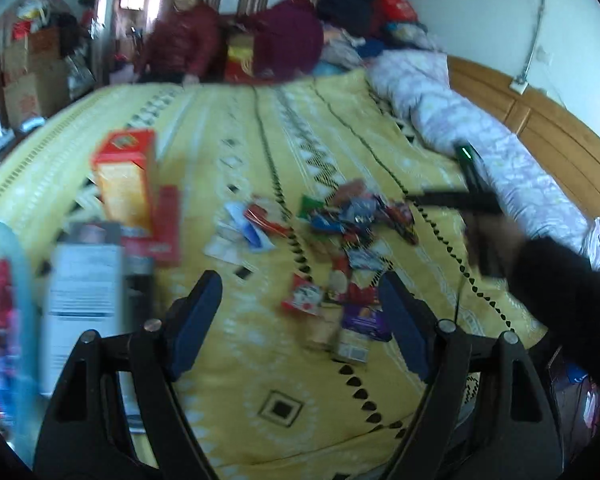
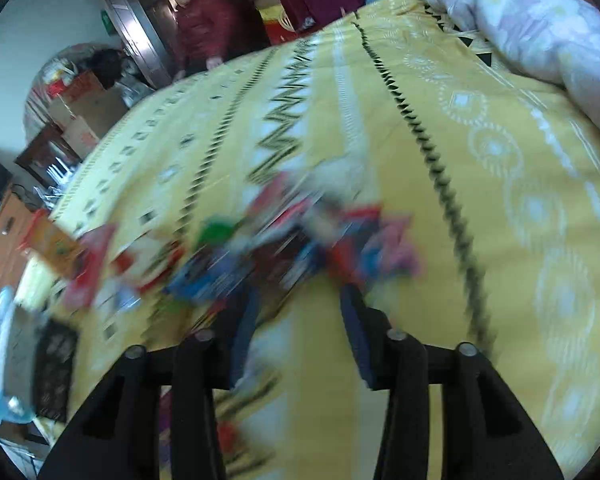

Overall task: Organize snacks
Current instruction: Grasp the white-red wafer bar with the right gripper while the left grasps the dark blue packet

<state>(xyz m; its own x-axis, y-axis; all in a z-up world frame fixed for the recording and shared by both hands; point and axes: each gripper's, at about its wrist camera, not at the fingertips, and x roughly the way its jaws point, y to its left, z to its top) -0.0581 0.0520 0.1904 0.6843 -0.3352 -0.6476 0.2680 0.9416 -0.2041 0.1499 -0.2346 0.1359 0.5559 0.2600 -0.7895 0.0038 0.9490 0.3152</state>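
Fingers (image 1: 198,312) of the left gripper (image 1: 300,316), black arms faced with dark blue pads, are seen spread wide, with nothing held between them; only yellow patterned bedspread (image 1: 228,380) lies in the gap. A few small wrapped snacks (image 1: 342,304) are seen just beside the inner face of the right-hand finger, whether touching cannot be told. Fingers (image 2: 356,320) of the right gripper (image 2: 300,312) are seen parted about halfway, nothing being gripped; their tips are placed at the near edge of a blurred heap of brightly coloured snack packets (image 2: 284,240), and contact cannot be judged through the blur.

Farther out, in the left wrist view, the main scatter of packets (image 1: 356,216) is spread over the middle of the bedspread. An upright red and orange carton (image 1: 126,176) and a white and grey printed box (image 1: 86,280) are stood to the left, with a pale blue plastic basin (image 2: 0,356) at the bed's edge. The right gripper (image 1: 476,200), held by a dark-sleeved arm (image 1: 560,280), is seen above the packets. A rolled lilac floral quilt (image 1: 460,120) is laid along the wooden headboard (image 1: 540,120). A person in a dark red jacket (image 1: 184,40) is seated beyond the bed.
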